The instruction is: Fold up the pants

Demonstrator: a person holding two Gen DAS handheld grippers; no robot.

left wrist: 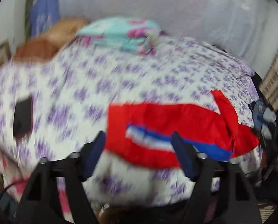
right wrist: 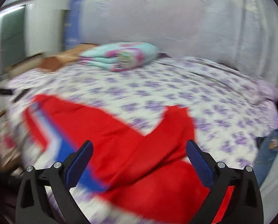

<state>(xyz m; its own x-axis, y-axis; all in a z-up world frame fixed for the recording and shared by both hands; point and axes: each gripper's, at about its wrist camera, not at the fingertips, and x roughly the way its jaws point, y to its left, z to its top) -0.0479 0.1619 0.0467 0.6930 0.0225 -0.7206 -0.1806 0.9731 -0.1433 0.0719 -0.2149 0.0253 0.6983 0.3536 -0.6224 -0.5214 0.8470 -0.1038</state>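
Pants (right wrist: 139, 149) on bed (right wrist: 176, 93); both grippers wide, empty; black item (left wrist: 23, 115) left-view only.

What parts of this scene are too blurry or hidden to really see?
- Red pants: right wrist view, near edge hidden behind the open right gripper; folds lost to motion blur.
- Dark flat object: left wrist view, too smeared to identify.
- Denim item: cut off by the lens edge.

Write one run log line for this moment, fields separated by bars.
stage: before grasp | left gripper: open | right gripper: open | red pants: spread on bed sheet | frames: blurred
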